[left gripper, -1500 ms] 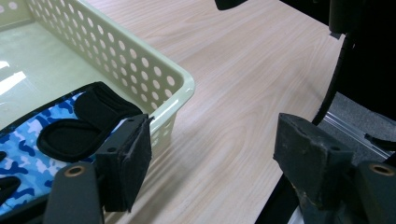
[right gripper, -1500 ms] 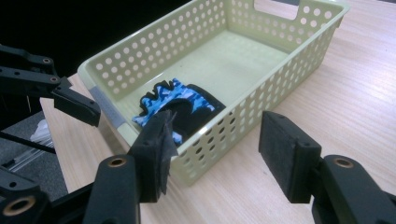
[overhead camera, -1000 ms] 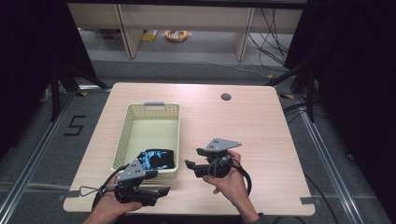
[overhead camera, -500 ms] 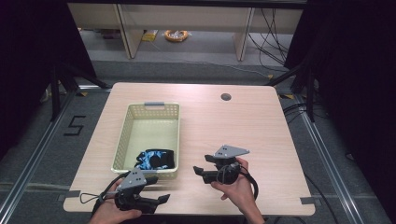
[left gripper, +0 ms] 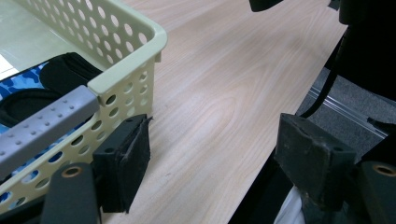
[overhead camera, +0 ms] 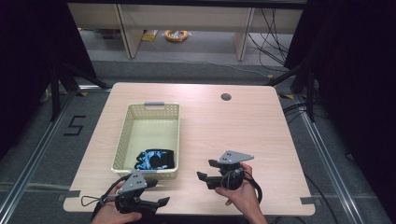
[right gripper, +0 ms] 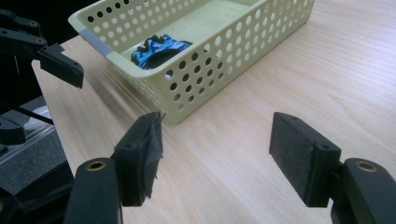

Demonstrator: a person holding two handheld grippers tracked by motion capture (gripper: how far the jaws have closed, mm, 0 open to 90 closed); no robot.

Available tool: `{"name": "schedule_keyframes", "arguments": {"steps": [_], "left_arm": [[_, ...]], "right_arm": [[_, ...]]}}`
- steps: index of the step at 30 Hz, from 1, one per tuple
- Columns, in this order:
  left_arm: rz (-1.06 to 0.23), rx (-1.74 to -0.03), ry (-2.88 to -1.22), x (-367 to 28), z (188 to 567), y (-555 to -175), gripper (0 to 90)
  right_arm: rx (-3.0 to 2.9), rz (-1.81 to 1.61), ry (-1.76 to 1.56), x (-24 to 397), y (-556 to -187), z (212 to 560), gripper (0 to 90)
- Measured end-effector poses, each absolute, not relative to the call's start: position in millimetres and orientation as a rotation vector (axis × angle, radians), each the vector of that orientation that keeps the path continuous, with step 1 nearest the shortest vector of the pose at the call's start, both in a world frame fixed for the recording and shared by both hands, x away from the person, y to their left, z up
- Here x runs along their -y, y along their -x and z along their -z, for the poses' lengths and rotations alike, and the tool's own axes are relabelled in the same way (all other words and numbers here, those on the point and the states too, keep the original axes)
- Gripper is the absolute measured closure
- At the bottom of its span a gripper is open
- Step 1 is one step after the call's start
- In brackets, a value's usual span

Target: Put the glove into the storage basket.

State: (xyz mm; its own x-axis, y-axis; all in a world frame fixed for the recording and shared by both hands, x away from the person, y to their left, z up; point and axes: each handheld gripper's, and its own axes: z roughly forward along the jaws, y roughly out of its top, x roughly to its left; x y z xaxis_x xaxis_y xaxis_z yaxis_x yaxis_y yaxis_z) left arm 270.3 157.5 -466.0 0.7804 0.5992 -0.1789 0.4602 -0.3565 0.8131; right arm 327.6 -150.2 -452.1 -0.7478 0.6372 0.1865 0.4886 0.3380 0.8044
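Since the earlier frames, both grippers have drawn back toward the table's (overhead camera: 261, 126) near edge. Left gripper (overhead camera: 156, 201) sits at that edge just below the basket (overhead camera: 122, 140), jaws apart, empty. Right gripper (overhead camera: 205, 173) stands beside the basket, jaws apart, empty. A blue-and-black camouflage item (overhead camera: 155, 159) lies in the basket's near end. Floor marking (overhead camera: 74, 126) reads "5".

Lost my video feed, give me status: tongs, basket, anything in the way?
Left tongs open, empty, near table edge. Right tongs open, empty, beside basket. Blue-black item lies in basket's near end. Nothing between them.
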Motion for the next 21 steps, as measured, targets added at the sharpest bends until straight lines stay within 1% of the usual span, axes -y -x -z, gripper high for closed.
{"name": "schedule_keyframes", "arguments": {"steps": [4,5,6,8,12,13,14,15,18,20,21], "left_arm": [[-0.185,-0.817,-2.024,-155,470,-267,25.7],[-0.192,-0.794,-2.036,-156,472,-269,25.7],[-0.189,-0.818,-2.044,-155,472,-268,25.7],[-0.172,-0.814,-2.022,-153,475,-267,25.7],[-0.186,-0.814,-2.062,-154,477,-266,25.7],[-0.186,-0.808,-2.042,-153,479,-266,25.7],[-0.188,-0.805,-2.061,-154,478,-266,25.7],[-0.182,-0.809,-2.056,-154,479,-266,25.7],[-0.182,-0.813,-2.051,-153,482,-265,25.7],[-0.192,-0.792,-2.090,-155,482,-266,25.7],[-0.190,-0.814,-2.089,-154,482,-265,25.7]], "right_arm": [[-2.442,-1.396,-1.021,151,-327,454,34.9],[-2.440,-1.401,-1.049,151,-324,454,34.6],[-2.440,-1.394,-1.025,152,-325,454,34.3],[-2.437,-1.377,-1.023,154,-324,455,33.9],[-2.442,-1.392,-1.015,157,-323,457,33.5],[-2.442,-1.395,-1.037,157,-321,457,33.3],[-2.438,-1.377,-1.065,158,-318,457,33.2],[-2.437,-1.373,-1.025,159,-320,457,33.2],[-2.430,-1.379,-1.041,162,-317,458,33.0],[-2.432,-1.393,-1.030,164,-317,459,32.9],[-2.432,-1.395,-1.046,164,-315,459,32.7]]}}
